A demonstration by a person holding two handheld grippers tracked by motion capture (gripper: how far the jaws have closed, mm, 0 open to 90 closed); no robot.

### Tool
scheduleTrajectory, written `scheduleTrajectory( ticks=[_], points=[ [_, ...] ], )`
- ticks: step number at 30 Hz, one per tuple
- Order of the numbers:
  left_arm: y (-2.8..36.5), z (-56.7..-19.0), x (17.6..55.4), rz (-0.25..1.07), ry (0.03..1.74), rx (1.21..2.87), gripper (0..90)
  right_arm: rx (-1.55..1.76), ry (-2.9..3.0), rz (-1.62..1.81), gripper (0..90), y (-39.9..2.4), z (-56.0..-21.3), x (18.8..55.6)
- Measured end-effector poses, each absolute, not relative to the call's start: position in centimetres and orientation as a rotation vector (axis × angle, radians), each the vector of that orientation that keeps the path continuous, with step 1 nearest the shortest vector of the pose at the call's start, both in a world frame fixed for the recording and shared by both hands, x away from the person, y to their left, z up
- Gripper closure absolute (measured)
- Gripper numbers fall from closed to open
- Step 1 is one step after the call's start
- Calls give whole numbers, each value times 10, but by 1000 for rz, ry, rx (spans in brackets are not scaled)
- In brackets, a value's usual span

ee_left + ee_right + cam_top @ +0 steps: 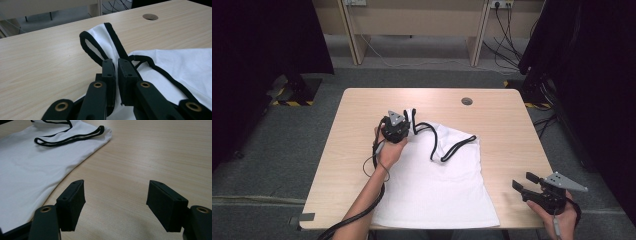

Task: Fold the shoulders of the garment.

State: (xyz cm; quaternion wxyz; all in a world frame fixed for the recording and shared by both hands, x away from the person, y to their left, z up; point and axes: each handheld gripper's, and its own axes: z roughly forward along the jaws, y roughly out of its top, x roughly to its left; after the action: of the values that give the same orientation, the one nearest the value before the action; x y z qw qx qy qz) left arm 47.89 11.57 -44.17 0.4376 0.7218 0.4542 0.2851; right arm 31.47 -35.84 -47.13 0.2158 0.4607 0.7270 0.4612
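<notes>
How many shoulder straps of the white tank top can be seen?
2. One shoulder strap is pinched in the left gripper at the top's far left; the other strap lies flat at its far right.

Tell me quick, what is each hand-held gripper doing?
Left hand-held gripper: closed on the white top's black-edged strap.
Right hand-held gripper: open, holding nothing, over the table.
</notes>
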Motion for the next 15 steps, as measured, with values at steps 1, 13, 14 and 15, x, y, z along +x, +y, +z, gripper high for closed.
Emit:
scheduleTrajectory(
  ticks=[1,13,14,15],
  points=[
    [116,-442,477,710,1126,1794,832,1277,2015,1278,309,-358,-471,315],
    [111,-459,454,682,1085,1841,783,1274,2022,1275,308,-356,-471,316],
    [111,-460,452,680,1081,1848,777,1275,2023,1274,308,-356,-471,316],
    [111,-461,450,678,1078,1853,768,1276,2023,1274,308,-356,-471,316]
  ],
)
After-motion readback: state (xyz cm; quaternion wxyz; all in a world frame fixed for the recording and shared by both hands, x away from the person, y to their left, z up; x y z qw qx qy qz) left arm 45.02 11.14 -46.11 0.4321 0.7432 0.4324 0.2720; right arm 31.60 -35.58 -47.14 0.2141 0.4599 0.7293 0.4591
